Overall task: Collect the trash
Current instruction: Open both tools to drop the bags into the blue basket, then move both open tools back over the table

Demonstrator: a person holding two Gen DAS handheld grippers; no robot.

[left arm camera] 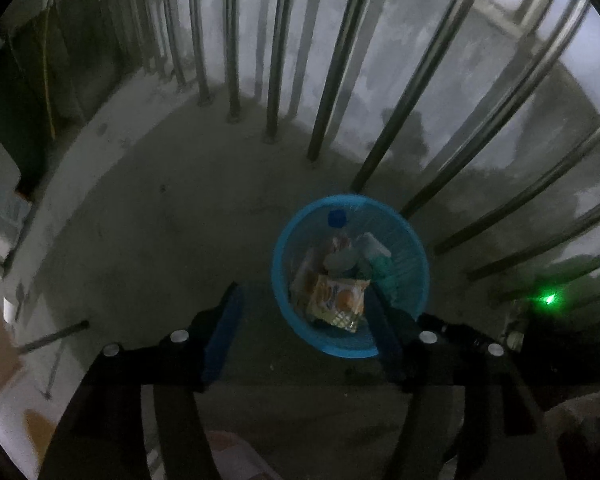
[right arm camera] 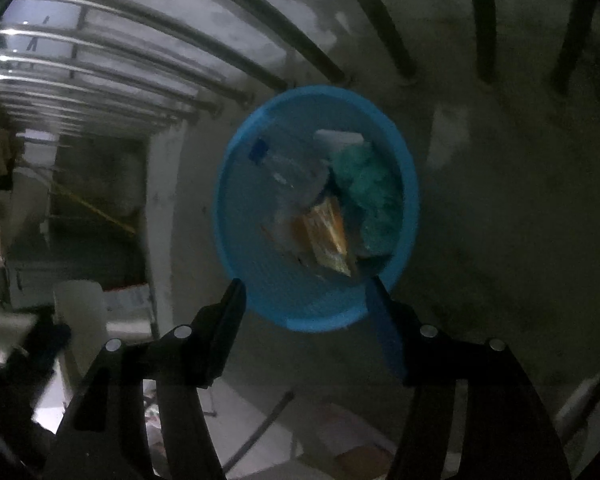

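Both tools are hanging over a blue mesh basket (left arm camera: 350, 276) that is standing on the bare concrete floor (left arm camera: 160, 208), close to the foot of the metal railing (left arm camera: 332, 92). The left gripper (left arm camera: 302, 312) is gaping wide with nothing between its jaws, and the right gripper (right arm camera: 306, 300) is standing just as wide and just as empty. The trash is lying inside the basket: an orange snack wrapper (left arm camera: 338, 300) toward the near wall, a clear bottle with a blue cap (right arm camera: 260, 151) leaning against the far side, and a crumpled green bag (right arm camera: 370, 196) next to it.

The wrapper is looking the likeliest to cause trouble; it is sitting high on the pile and light enough that a draught or a brushing finger could flick it over the rim. The basket itself is looking light, so a jaw catching its edge could be tipping it toward the railing, and anything spilling there could be slipping between the bars. The dim light is making the rim hard to judge
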